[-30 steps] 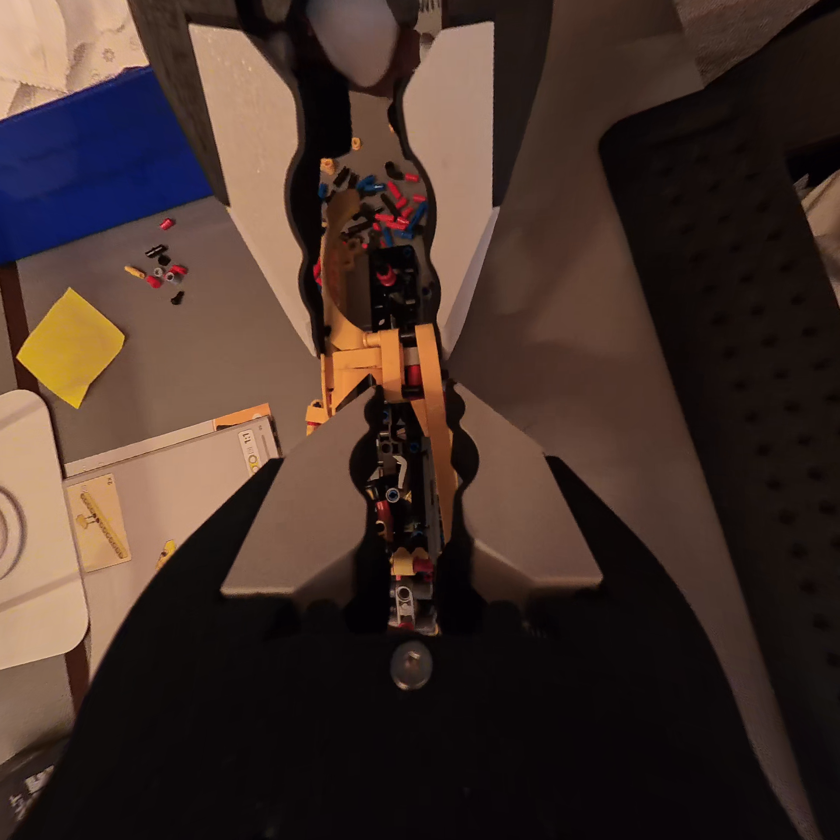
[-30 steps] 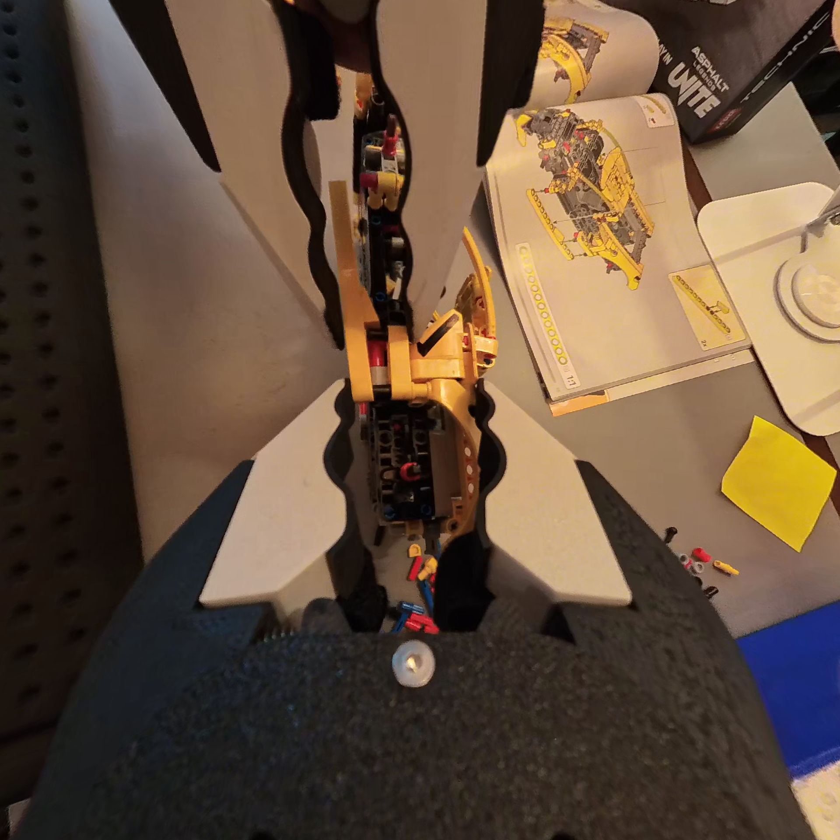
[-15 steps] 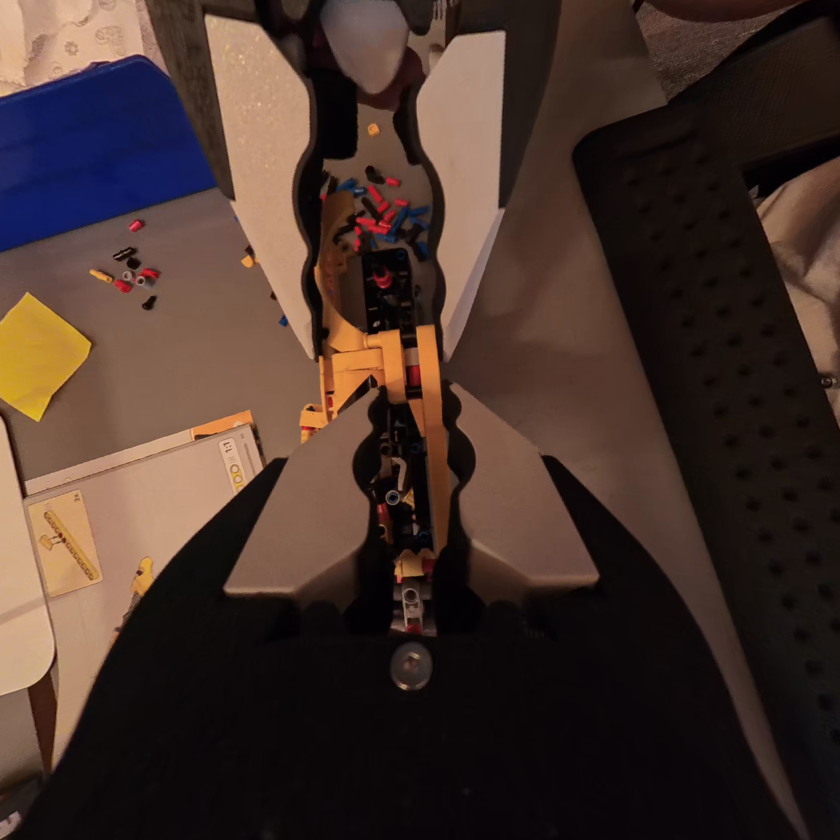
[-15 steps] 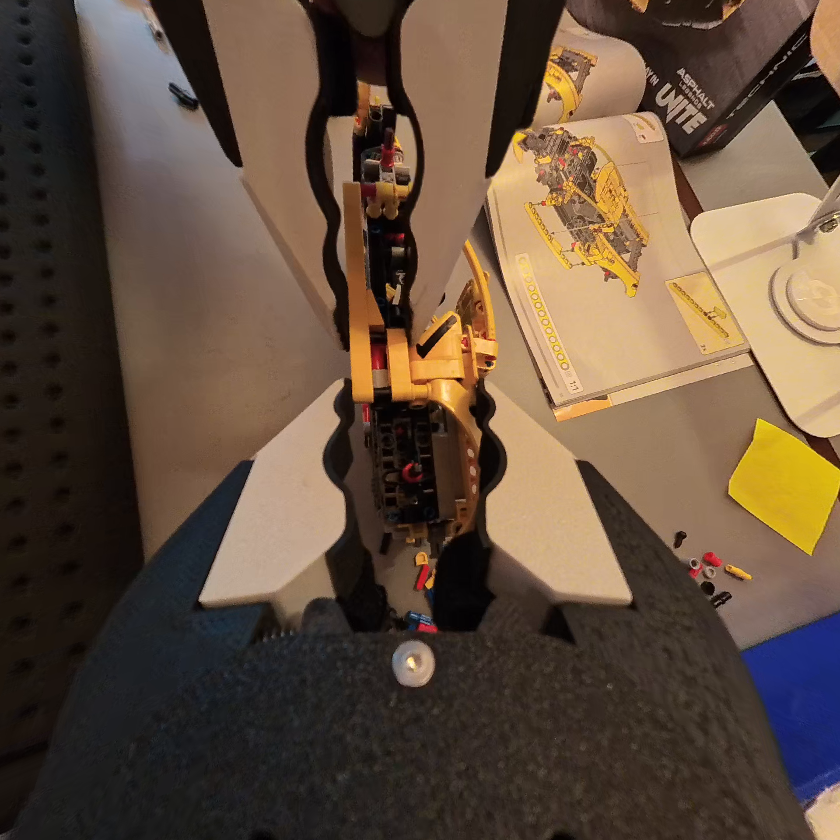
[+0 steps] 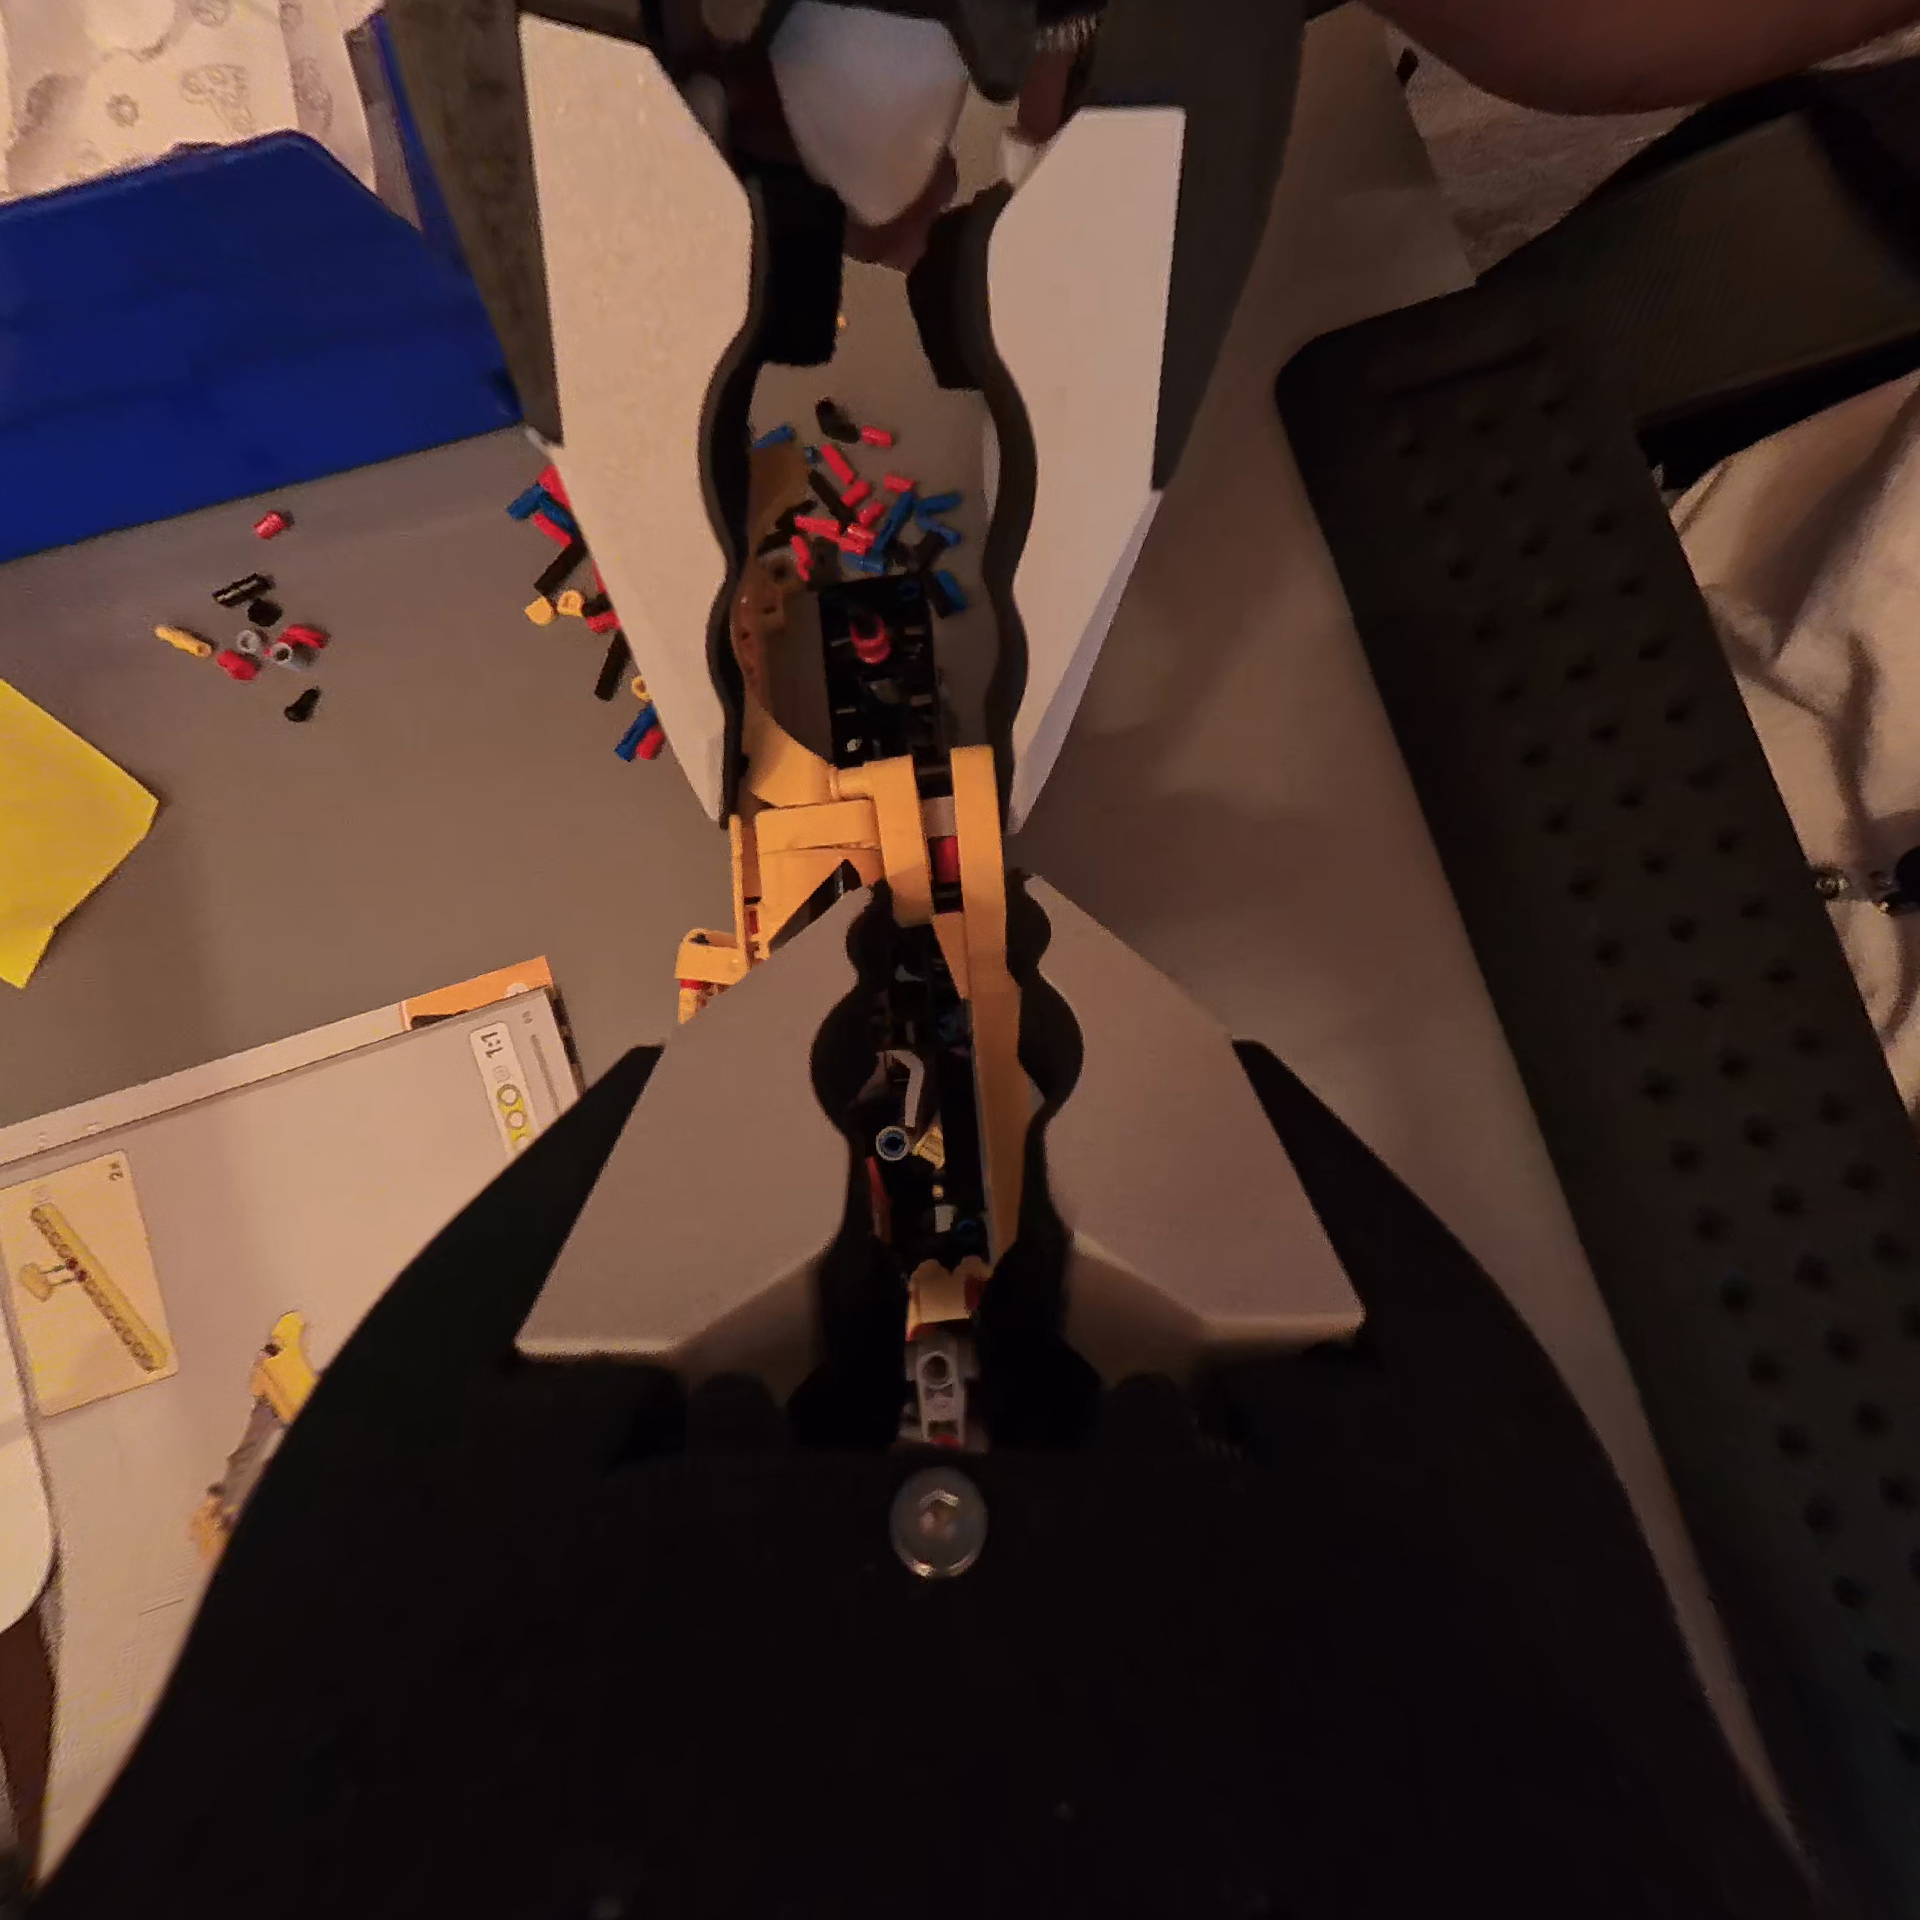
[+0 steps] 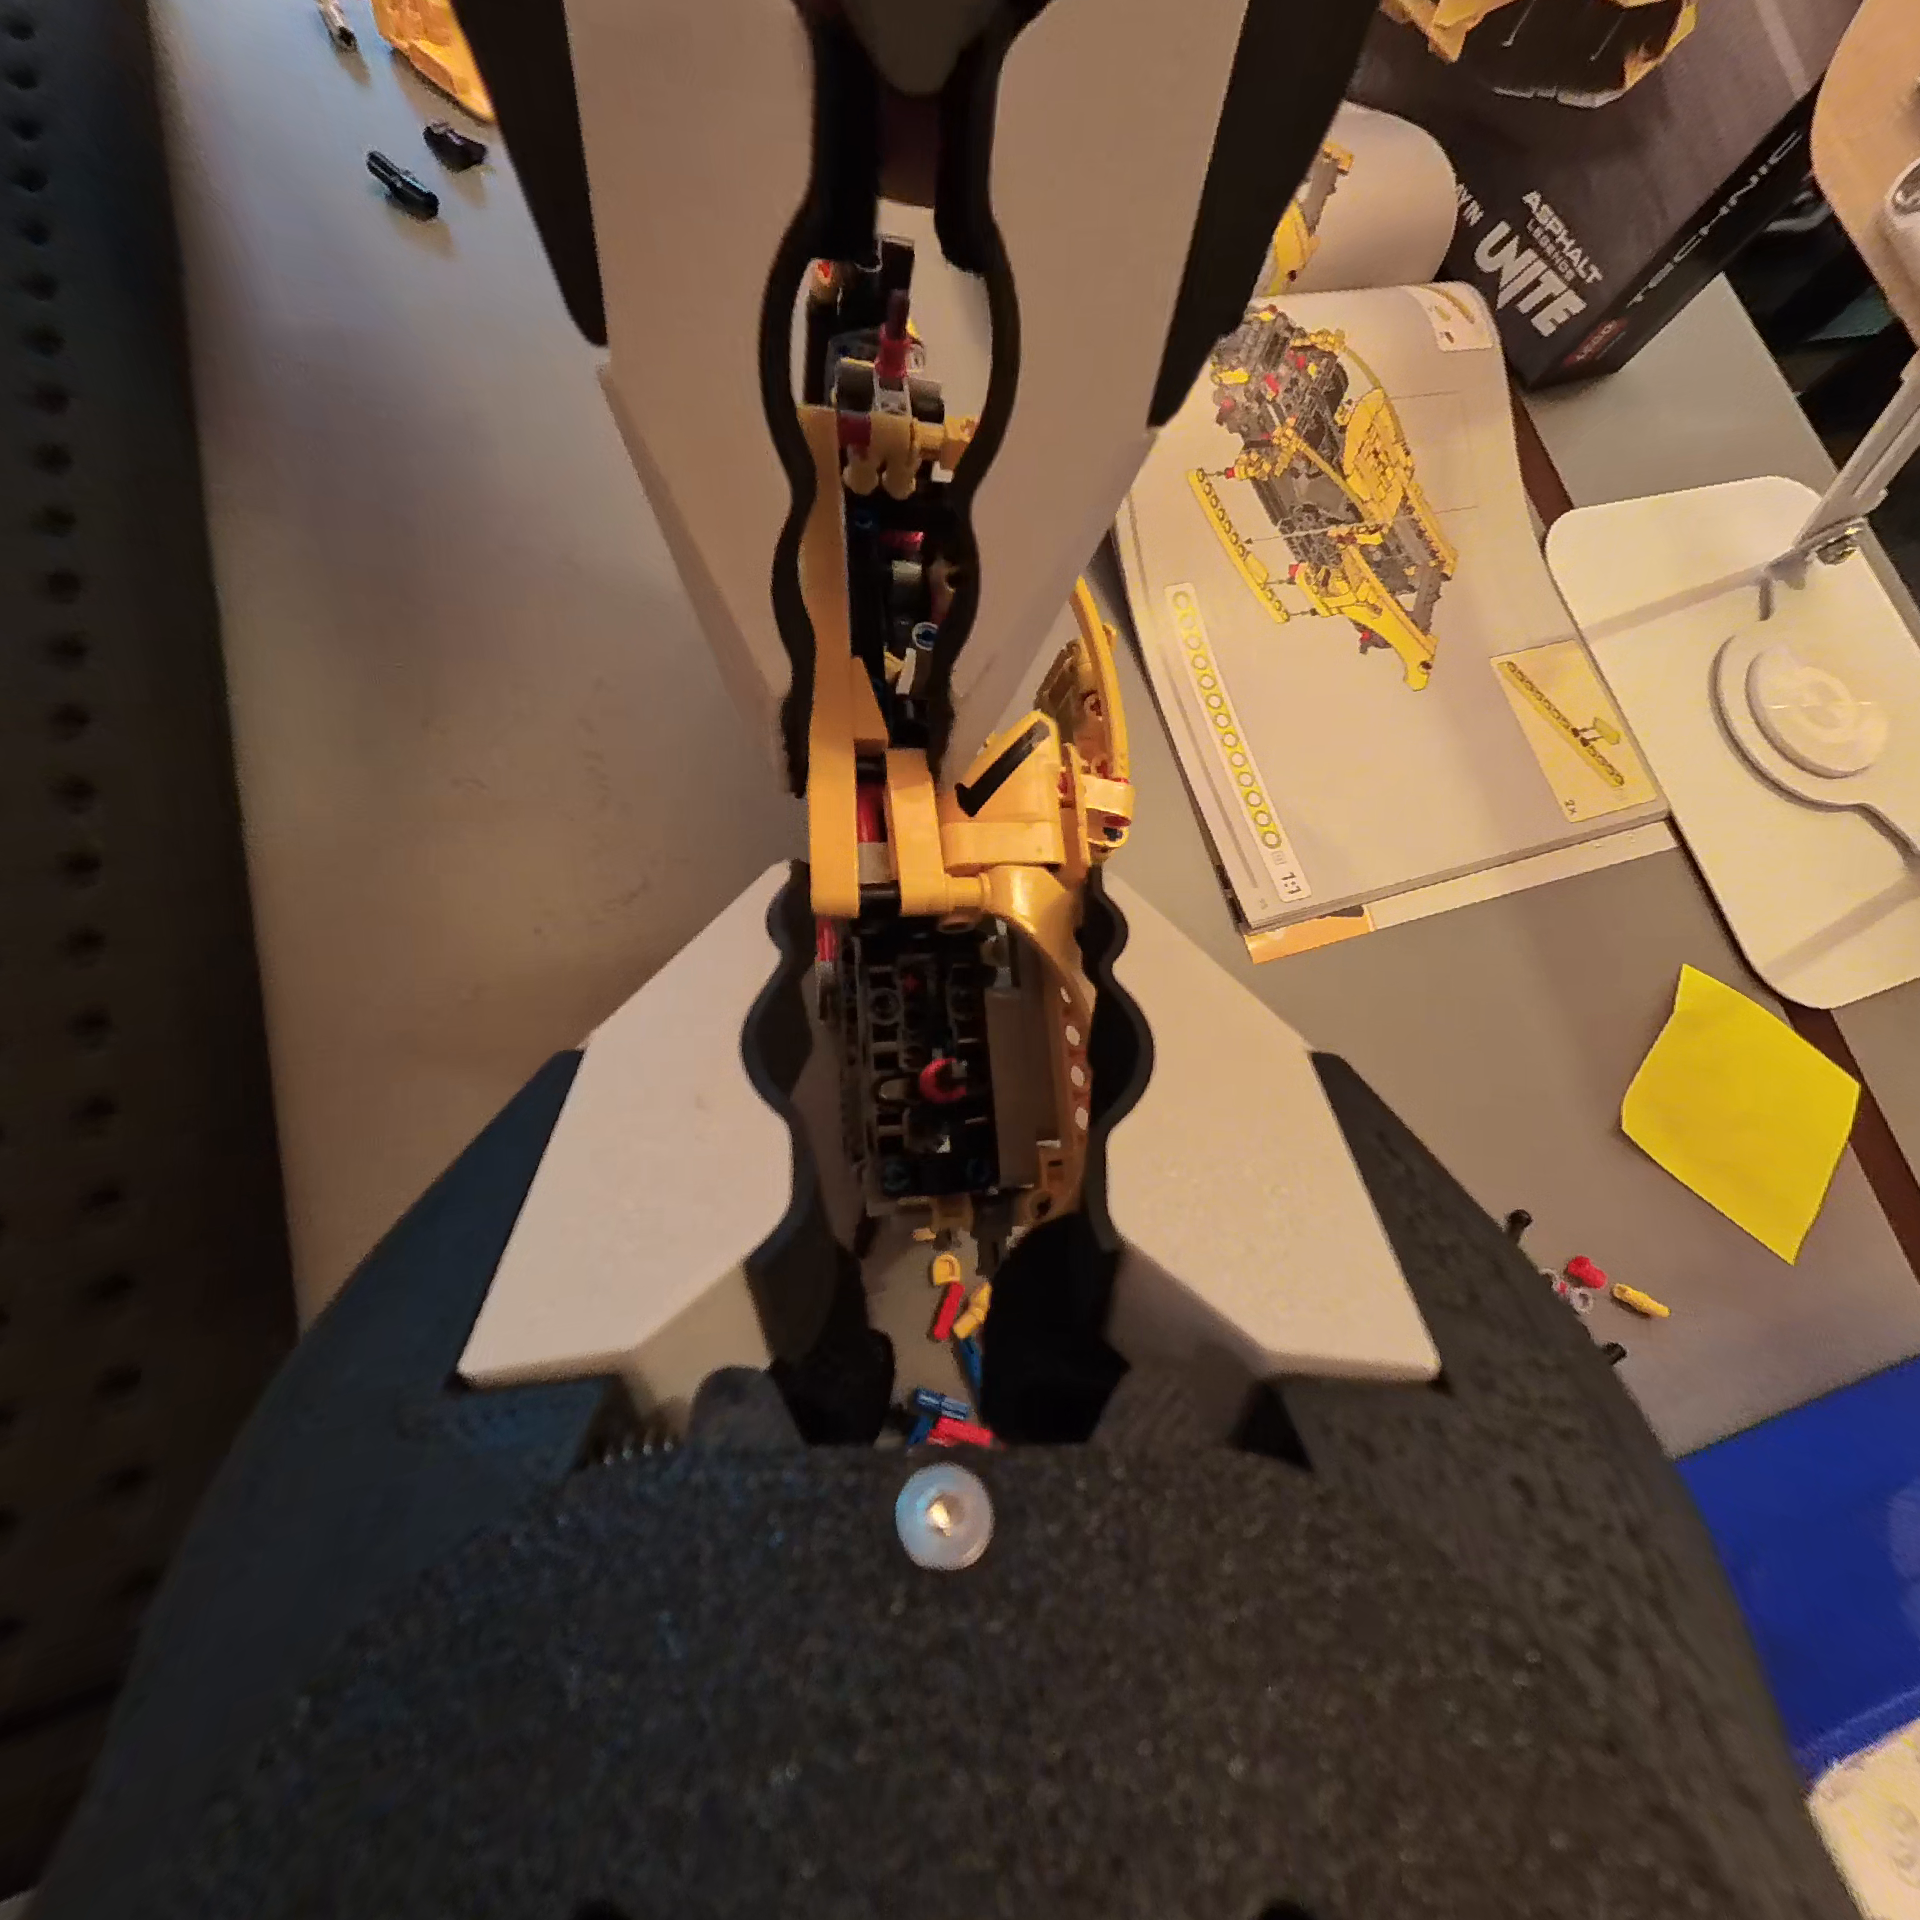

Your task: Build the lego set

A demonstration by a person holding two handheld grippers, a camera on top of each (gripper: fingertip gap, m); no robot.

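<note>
Between my two grippers hangs one yellow lego model (image 5: 940, 852), above the bench (image 5: 395, 810).
My left gripper (image 5: 935, 935) and right gripper (image 6: 940, 904) keep jaws clenched on opposite ends; beyond, the loose pins (image 5: 868, 509) have slid nearer, one booklet (image 6: 1361, 665) farther.

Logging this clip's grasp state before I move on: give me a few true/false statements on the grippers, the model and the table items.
1. Both grippers clamp the same yellow and black lego model. True: the left gripper and the right gripper hold opposite ends.
2. The instruction booklet is closed. False: it lies open.
3. A yellow sticky note lies on the grey table. True.
4. The loose pins are sorted in a tray. False: they lie scattered on the table.
</note>
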